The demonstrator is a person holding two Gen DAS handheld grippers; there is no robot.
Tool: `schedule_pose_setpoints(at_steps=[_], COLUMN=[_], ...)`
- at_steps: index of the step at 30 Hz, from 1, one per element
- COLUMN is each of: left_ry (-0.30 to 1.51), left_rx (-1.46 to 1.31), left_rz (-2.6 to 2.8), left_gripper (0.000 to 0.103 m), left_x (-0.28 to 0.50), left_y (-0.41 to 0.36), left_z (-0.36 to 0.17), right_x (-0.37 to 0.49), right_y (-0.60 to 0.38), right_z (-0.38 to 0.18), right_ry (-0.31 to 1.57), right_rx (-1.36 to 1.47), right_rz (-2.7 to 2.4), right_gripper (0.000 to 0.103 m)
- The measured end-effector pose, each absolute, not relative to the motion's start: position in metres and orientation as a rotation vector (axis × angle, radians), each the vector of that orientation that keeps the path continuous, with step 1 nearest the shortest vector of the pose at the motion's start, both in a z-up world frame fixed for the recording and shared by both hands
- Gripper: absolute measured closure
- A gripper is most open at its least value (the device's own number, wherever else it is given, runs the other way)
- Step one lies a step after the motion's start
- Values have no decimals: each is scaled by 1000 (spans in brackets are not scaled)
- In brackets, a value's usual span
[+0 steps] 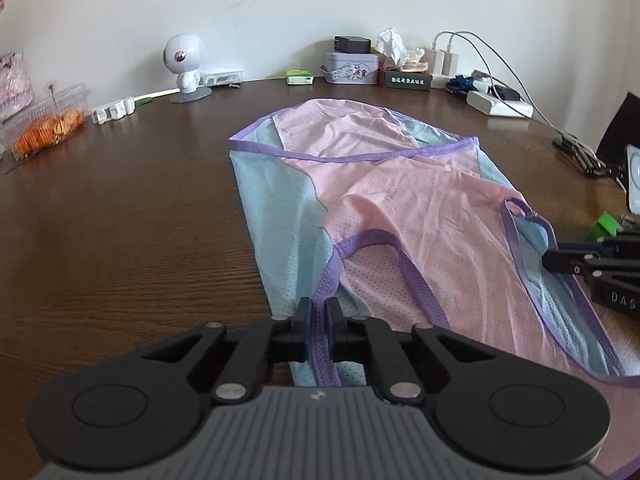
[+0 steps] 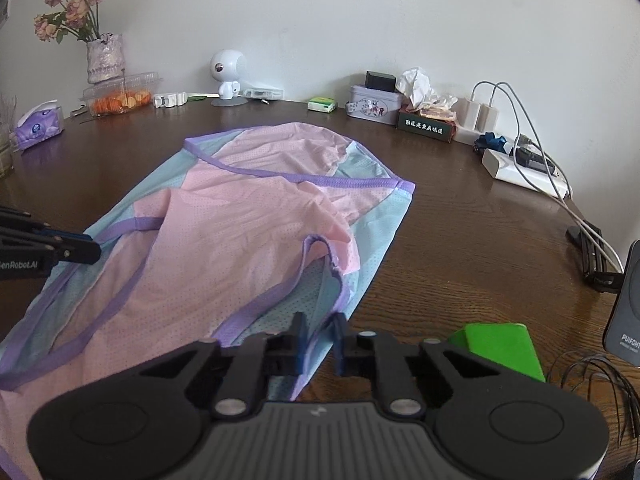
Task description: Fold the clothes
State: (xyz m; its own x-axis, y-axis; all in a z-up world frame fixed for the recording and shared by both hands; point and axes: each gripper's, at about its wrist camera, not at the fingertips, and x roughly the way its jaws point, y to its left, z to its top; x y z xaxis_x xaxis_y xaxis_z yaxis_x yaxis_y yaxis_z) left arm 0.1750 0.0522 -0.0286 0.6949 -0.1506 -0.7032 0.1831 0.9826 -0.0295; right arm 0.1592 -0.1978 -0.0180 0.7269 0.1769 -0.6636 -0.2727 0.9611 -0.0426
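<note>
At the bottom centre of the left wrist view, your left gripper (image 1: pixel 318 312) is pressed together on a purple strap (image 1: pixel 322 344) of the pink and blue garment (image 1: pixel 400 216), the trim running straight between the pads, which looks like a hold chosen so the near edge lifts without bunching. Low in the right wrist view, your right gripper (image 2: pixel 320 334) reaches the matching edge of the garment (image 2: pixel 240 240); its pads look slightly apart there, yet fabric with purple trim sits between them and I judge it pinched as well. Both claws take the near end so it can likely be carried toward the far hem as one fold. That garment lies spread across the middle of the brown table (image 1: pixel 120 220), with its far end already doubled over near the upper centre. Clutter stays at the back: a white figurine (image 1: pixel 185 65), a tin (image 1: pixel 352 66) and chargers (image 2: pixel 480 114). Mind the green block (image 2: pixel 500 348) just beside your right gripper.
</note>
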Motion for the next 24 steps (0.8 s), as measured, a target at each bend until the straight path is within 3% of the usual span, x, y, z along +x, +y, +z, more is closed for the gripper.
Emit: schedule_pose_setpoints(at_steps=[5,17,20,21,23,24], left_ry=[753,764,745,739,742,753], left_rx=[-142,-111,-129,-135,-125,-109], left_rz=[-136,8,-23,-59,-164,-211], left_gripper=[99,103,100,98,85,69], left_x=[175,162,152,146,133,126], left_y=[97,136,138,136,120,108], left_z=[-8,-13,-2,3,9,7], right_x=[152,148,138,132,120,114], right_y=[-212,-228,-226,-225,-223,-221], right_z=[-6,-7,-1,4,13,17], right_ry=[688,703,679,666,639,627], right_rx=[-47,-79,-110,-115,-118,-117], right_rz=[253,165,175,188,235,265], right_gripper=[102,102,94,93,81,78])
